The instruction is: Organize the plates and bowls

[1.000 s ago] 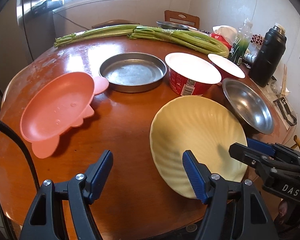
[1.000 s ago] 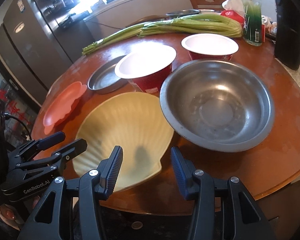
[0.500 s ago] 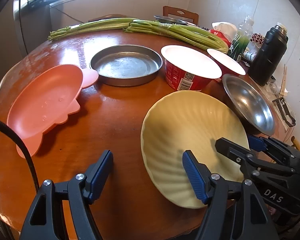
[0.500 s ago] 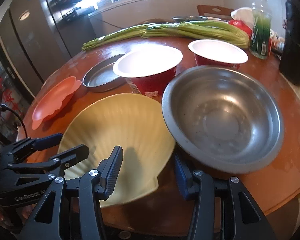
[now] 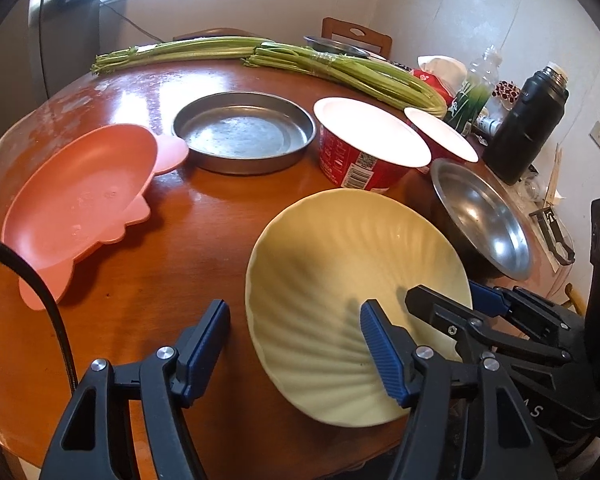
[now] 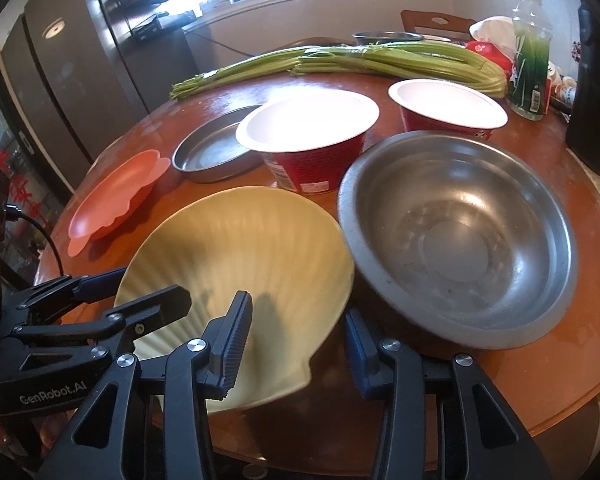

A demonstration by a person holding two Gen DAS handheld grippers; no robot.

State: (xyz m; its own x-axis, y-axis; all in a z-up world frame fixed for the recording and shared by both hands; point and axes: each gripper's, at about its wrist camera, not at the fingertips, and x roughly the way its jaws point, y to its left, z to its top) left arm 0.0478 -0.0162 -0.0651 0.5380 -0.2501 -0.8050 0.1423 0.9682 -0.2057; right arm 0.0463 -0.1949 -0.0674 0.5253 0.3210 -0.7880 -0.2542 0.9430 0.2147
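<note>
our right gripper [image 6: 296,340] fingers straddle the yellow plate [image 6: 240,260] rim, apart. our left gripper [image 5: 296,348] fingers gape too.

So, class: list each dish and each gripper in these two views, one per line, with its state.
yellow shell plate: tilted, near edge raised, right gripper's fingers straddle its rim
pink plate: empty
round metal pan: upright, empty
steel bowl: upright, empty
two red paper bowls: upright, empty
left gripper: open
right gripper: open
</note>
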